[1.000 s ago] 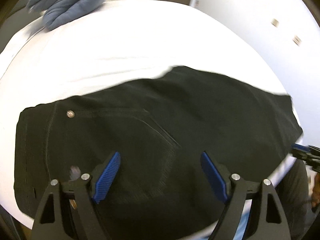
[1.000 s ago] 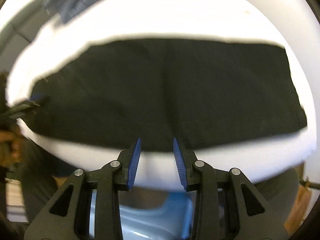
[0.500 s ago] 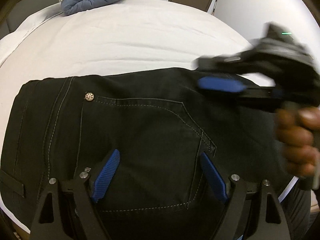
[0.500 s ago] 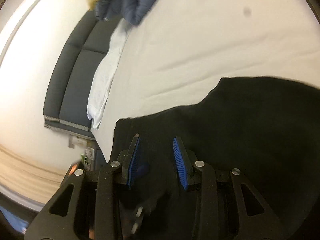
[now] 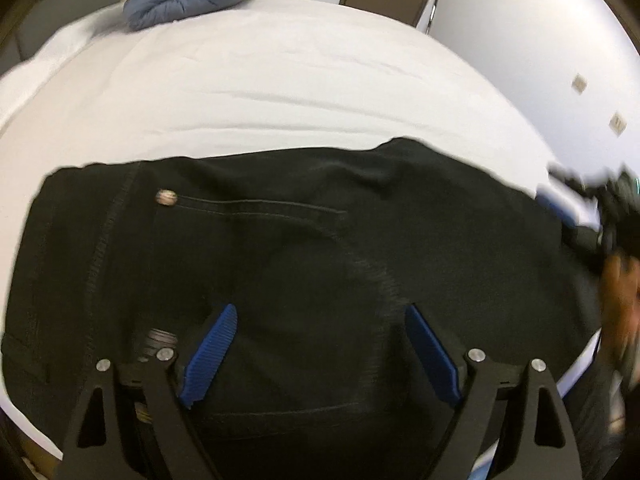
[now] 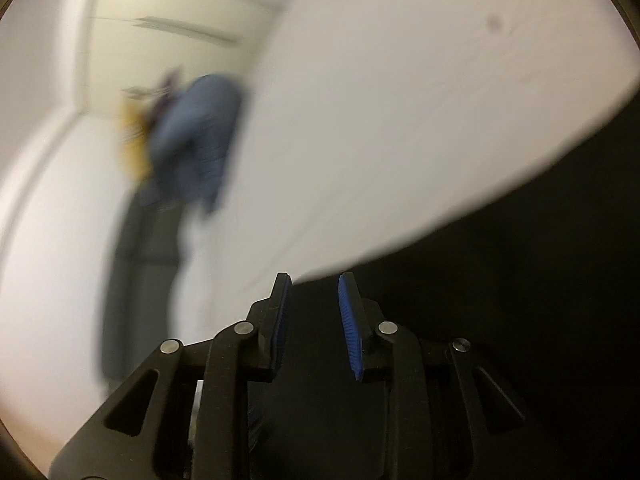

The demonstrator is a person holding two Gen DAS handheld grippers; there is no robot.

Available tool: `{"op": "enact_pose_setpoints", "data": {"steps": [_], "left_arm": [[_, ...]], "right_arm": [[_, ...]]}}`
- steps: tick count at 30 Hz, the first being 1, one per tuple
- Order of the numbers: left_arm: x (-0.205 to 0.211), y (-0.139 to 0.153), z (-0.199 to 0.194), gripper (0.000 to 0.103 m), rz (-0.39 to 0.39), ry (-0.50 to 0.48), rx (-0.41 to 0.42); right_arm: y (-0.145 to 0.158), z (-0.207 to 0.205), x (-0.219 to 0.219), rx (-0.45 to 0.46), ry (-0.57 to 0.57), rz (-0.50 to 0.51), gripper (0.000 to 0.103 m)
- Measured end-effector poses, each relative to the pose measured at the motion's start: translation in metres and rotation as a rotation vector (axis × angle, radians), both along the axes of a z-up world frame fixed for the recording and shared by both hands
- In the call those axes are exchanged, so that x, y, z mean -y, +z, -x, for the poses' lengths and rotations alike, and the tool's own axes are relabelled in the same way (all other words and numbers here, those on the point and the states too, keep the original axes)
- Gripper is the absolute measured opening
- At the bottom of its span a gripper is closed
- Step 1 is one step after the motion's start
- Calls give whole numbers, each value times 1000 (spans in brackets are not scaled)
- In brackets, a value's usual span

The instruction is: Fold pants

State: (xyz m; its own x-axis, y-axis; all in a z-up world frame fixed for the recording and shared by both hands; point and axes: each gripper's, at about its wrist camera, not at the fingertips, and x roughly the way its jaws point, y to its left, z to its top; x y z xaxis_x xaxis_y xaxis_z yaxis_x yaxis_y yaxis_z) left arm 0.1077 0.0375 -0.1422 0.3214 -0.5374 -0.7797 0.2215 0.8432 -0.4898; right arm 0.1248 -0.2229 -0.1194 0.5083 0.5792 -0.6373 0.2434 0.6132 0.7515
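Over the black pants (image 5: 320,248), both hand-held grippers gape empty, the right one (image 5: 580,216) now withdrawn to their edge

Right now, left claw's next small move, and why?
Probably lower the open left claw and close on the near edge of the black denim pants: its jaws stand wide apart over the pocket, gripping nothing, and the pants lie flat on the white bed sheet.

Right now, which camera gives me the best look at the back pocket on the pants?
The left wrist view. It looks down on the black pants spread on the white bed, with the pocket stitching and rivet visible between the open left gripper. The right wrist view is blurred and shows only plain black fabric, no pocket.
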Motion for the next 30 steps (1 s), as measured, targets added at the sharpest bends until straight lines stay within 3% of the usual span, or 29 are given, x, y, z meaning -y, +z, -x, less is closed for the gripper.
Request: {"op": "enact_pose_setpoints", "data": {"steps": [2,3,4,6,13,15,17,20,23,27,29,30], "left_arm": [[13,1,4,91,-9,-4,-1],[23,7,-2,92,-44,-12,-2],[31,9,-2,93,-60,-17,-3],[35,7,0,95,-79,-14,-4],[38,2,-2,95,-86,-31,-24],[42,3,-3,95,-104,-30,-30],[46,6,-4,95,-113,-20,-44],[62,21,-2,95,-56,-15,-22],[86,29,1,95,-39,-43,16],[118,20,-4,97,-48,-81,13],[127,18,-6,99,-66,-100,32],[129,28,-3,99,-62,-108,37]], "right_arm": [[-17,22,-11,-58,80,43,31],[-29,33,1,-88,55,55,31],[-36,41,14,-83,13,10,18],[-40,55,53,-49,-116,-66,14],[20,113,249,86,-572,69,13],[41,130,286,119,-694,99,14],[66,145,307,73,-795,202,19],[88,146,296,147,-718,160,21],[82,135,230,171,-506,85,21],[14,113,124,9,-226,11,21],[-23,106,101,-97,-170,28,18],[-29,105,99,-92,-169,64,12]]}}
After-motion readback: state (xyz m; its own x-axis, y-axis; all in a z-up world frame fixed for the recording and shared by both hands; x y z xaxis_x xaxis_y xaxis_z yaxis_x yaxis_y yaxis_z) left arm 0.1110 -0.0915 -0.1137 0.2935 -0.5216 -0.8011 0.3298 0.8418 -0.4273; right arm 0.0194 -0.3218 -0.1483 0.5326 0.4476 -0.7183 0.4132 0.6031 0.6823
